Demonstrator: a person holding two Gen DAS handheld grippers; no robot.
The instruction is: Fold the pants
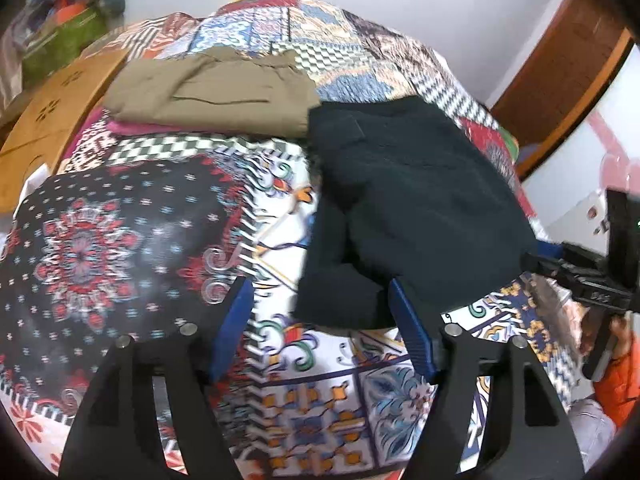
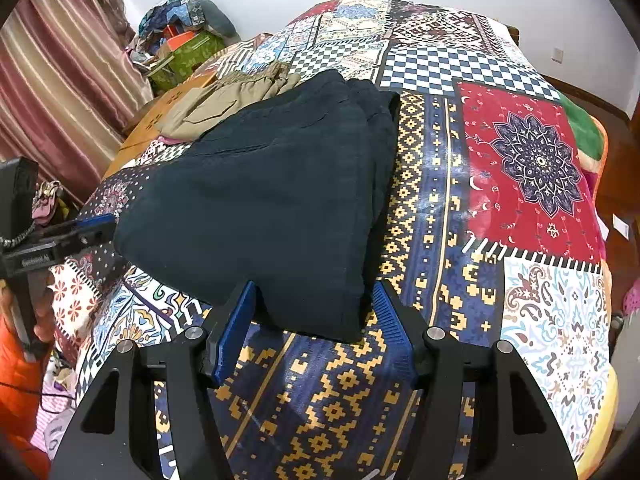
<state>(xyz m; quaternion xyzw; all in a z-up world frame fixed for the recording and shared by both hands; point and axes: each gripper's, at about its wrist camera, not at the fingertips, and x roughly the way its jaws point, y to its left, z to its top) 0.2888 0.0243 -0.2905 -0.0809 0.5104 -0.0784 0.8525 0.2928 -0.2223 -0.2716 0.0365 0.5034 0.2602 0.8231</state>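
A bed (image 2: 516,168) covered by a patchwork-print quilt (image 2: 440,208) carries folded dark pants (image 2: 264,200) lying flat on it, with folded khaki pants (image 2: 224,100) just beyond them, touching their far left corner.

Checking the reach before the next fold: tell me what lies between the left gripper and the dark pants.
Nothing but bare patterned bedspread. In the left wrist view the open left gripper sits just short of the dark pants, whose near edge is already between its fingers.
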